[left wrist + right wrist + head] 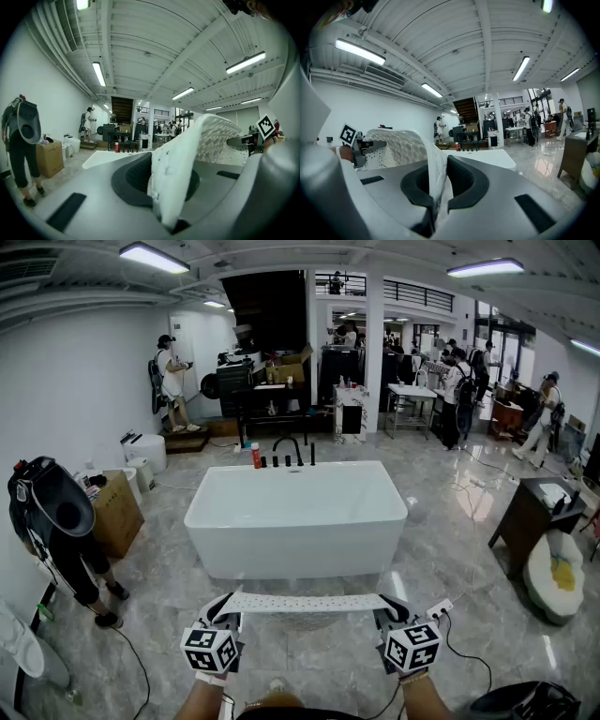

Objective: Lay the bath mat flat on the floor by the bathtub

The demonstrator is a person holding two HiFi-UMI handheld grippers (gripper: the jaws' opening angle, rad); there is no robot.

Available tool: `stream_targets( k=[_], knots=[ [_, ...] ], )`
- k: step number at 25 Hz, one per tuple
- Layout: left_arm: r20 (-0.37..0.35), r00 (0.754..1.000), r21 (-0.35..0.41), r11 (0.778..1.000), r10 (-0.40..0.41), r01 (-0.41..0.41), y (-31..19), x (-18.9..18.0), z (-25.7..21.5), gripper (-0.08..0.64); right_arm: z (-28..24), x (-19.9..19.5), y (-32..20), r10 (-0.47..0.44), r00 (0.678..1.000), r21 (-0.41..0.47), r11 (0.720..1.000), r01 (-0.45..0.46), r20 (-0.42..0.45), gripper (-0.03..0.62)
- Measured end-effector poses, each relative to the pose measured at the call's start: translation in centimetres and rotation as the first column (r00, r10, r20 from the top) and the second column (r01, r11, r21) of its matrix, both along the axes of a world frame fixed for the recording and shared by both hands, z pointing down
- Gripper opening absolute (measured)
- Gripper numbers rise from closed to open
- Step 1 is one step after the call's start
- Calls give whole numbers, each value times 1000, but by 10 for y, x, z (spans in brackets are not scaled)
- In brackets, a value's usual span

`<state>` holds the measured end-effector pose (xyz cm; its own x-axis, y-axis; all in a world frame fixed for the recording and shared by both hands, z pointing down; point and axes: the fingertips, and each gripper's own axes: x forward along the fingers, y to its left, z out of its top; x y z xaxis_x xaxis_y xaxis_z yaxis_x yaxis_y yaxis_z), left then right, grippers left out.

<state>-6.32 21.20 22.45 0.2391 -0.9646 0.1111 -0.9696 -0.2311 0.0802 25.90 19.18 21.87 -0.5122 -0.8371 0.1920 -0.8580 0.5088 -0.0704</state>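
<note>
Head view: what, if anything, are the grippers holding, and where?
The bath mat: the left gripper clamps its left end, the right gripper its right end.

White perforated rubbery bath mat (300,603), matt and dimpled, between the matt grey plastic left gripper (229,604) and right gripper (382,606); beyond them, smooth glossy white rectangular bathtub (295,521); beneath, polished grey marbled floor (450,549).

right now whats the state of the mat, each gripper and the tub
left gripper: shut on the mat, left end
right gripper: shut on the mat, right end
mat: held up, stretched between them, not laid yet
tub: looks empty
</note>
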Motion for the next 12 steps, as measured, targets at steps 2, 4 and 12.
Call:
stream_targets(
  k=[2, 4, 12],
  knots=[
    [-2, 1000, -5, 1000, -3, 3, 3, 8, 0, 25, -1, 7, 2, -1, 1000, -2, 1000, 1, -2, 32],
    [-3, 1000, -10, 1000, -3, 3, 6, 12, 1, 25, 0, 12, 5, 0, 1000, -6, 1000, 0, -2, 32],
    [-2, 1000, -17, 1000, 6, -6, 4, 15, 1, 25, 1, 15, 7, 12, 1000, -6, 1000, -12, -1, 32]
  ],
)
